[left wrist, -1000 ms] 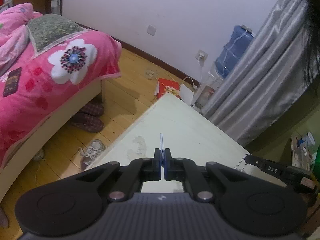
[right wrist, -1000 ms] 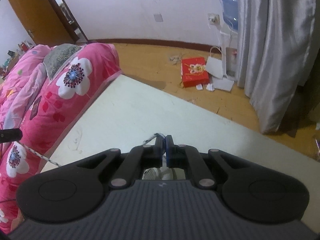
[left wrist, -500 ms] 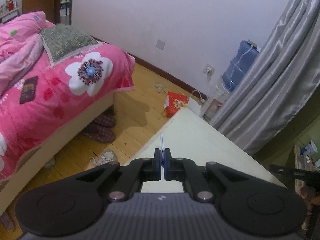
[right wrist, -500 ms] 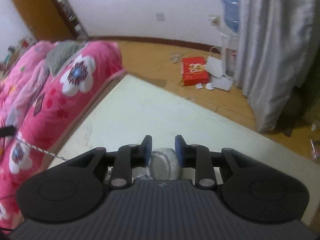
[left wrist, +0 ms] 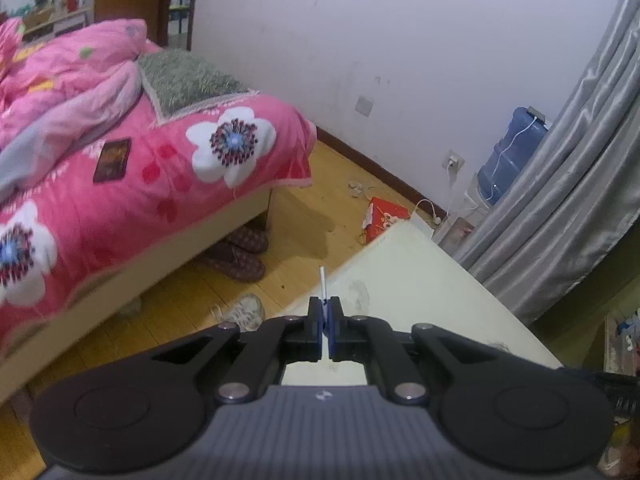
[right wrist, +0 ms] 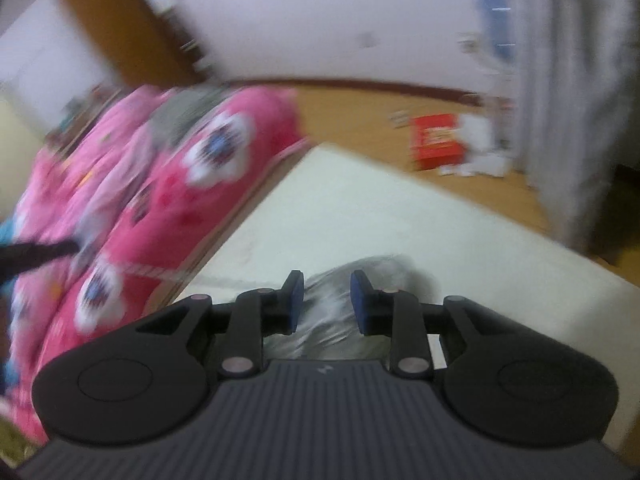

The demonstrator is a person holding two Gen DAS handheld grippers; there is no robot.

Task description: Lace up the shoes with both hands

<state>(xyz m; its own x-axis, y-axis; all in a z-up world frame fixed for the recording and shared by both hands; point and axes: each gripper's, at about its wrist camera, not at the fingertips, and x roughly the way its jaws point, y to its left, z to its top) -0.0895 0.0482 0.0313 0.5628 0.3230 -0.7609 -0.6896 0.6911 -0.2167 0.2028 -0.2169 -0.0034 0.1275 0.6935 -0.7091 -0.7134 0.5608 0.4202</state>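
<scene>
My left gripper (left wrist: 325, 309) is shut on the lace's end, and the white lace tip (left wrist: 322, 282) sticks up past its blue pads over the near edge of the pale table (left wrist: 420, 272). In the blurred right wrist view, the speckled lace (right wrist: 140, 270) runs taut off the table's left side to the left gripper's dark fingers (right wrist: 48, 250). My right gripper (right wrist: 326, 294) is open above the grey-white shoe (right wrist: 384, 272), which lies on the table (right wrist: 360, 208). The shoe shows between and beyond its blue pads, which do not touch it.
A bed with a pink flowered blanket (left wrist: 160, 168) stands left of the table. Slippers (left wrist: 240, 256) and a loose sneaker (left wrist: 244, 312) lie on the wooden floor. A red box (left wrist: 384, 220), a water jug (left wrist: 508, 156) and grey curtains (left wrist: 560, 184) are by the far wall.
The right gripper has opened, let go of the lace and risen above the shoe. The left gripper, still shut on the lace tip, has drawn away towards the bed.
</scene>
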